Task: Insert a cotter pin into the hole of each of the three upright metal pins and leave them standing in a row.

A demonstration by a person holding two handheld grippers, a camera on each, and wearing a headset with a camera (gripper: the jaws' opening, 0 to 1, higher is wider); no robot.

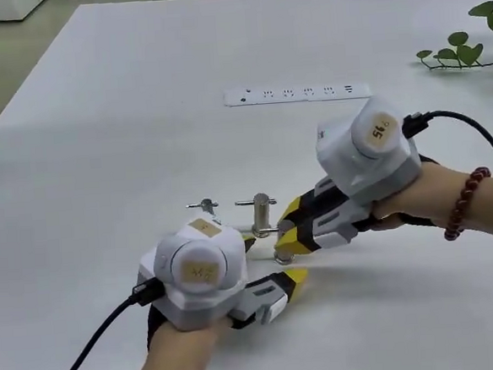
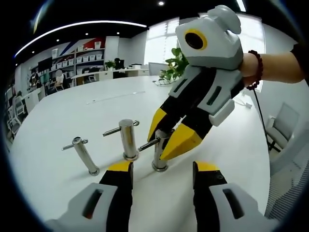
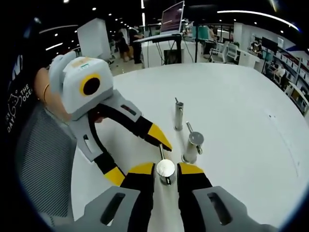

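Note:
Three upright metal pins stand in a row on the white table (image 1: 101,161). The far pin (image 2: 84,155) and the middle pin (image 2: 128,140) each carry a cotter pin through the top. My right gripper (image 3: 165,168) is shut on the head of the nearest pin (image 2: 159,153), and a cotter pin (image 2: 147,143) sticks out of that pin's side. My left gripper (image 2: 163,166) is open, its jaws spread on either side of that pin's base without touching it. In the head view the right gripper (image 1: 286,237) comes in from the right and the left gripper (image 1: 273,259) from below.
A white power strip (image 1: 297,92) lies further back on the table. A green plant (image 1: 473,42) reaches in at the far right edge. Cables trail from both grippers. Bare table surface spreads to the left and behind the pins.

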